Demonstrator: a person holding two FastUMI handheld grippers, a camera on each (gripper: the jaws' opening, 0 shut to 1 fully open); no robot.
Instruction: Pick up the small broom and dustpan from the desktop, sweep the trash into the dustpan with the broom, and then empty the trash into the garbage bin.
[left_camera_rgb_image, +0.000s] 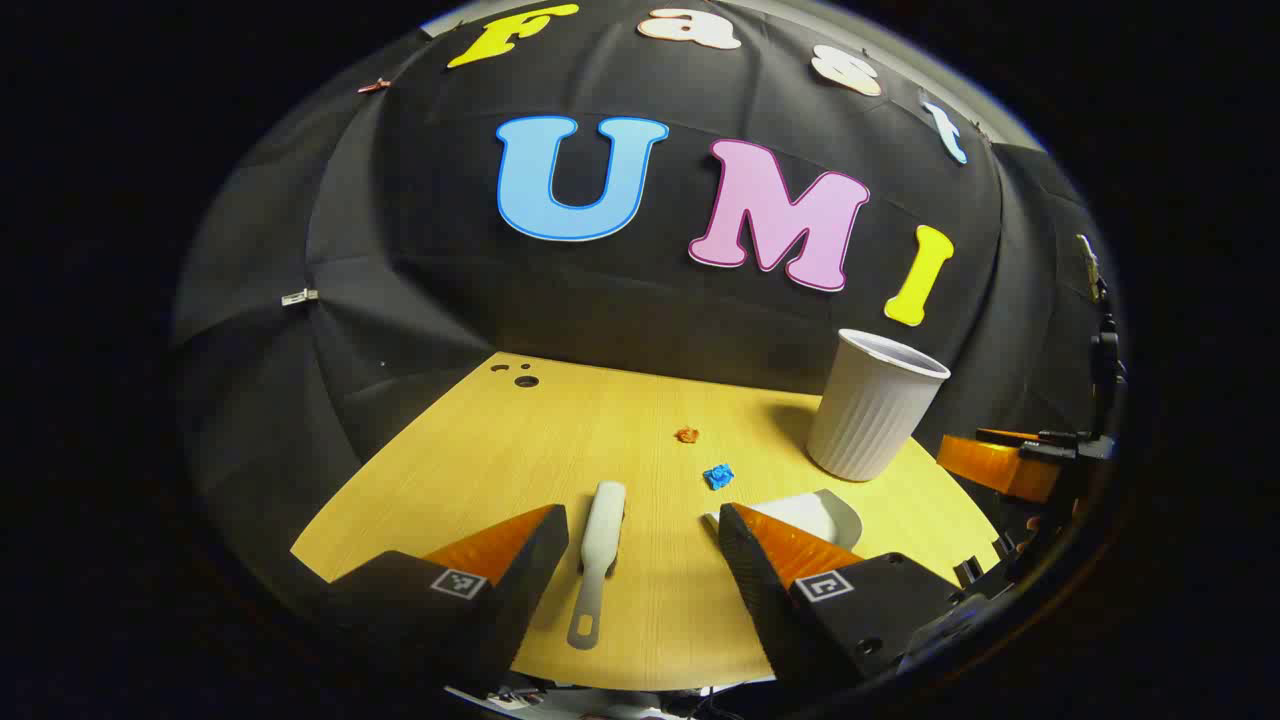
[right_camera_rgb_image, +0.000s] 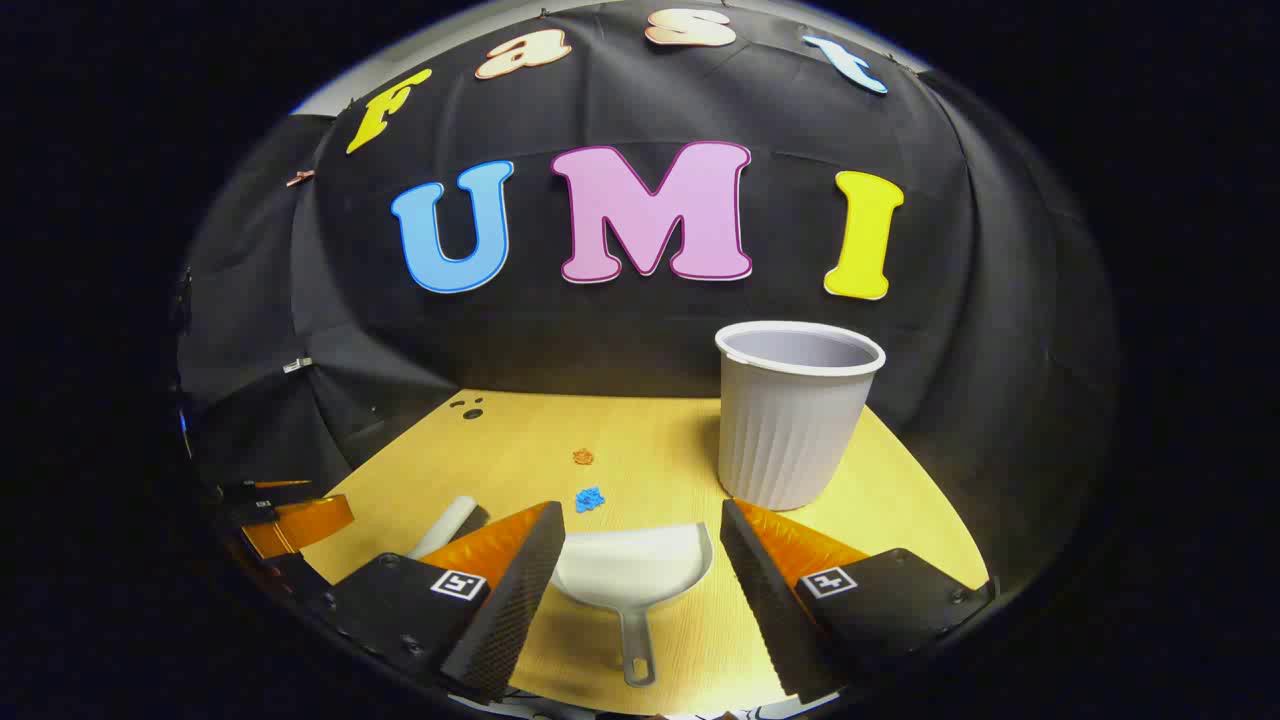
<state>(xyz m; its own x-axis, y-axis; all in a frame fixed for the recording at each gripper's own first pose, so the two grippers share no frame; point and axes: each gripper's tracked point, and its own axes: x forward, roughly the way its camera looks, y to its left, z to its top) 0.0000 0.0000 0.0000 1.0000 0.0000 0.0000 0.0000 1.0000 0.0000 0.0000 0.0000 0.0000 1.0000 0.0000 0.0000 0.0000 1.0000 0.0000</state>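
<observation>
Bin (right_camera_rgb_image: 795, 415) crowds dustpan (right_camera_rgb_image: 635, 565); desktop (right_camera_rgb_image: 520, 440) leftward open.

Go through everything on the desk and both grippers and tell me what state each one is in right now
Left gripper: open, broom between its fingers, ungripped.
Right gripper: open, dustpan between its fingers, ungripped.
Broom: lying flat on the desktop.
Dustpan: flat on the desktop, empty.
Garbage bin: upright, open-topped.
Orange scrap: loose, unswept.
Blue scrap: loose, unswept.
</observation>
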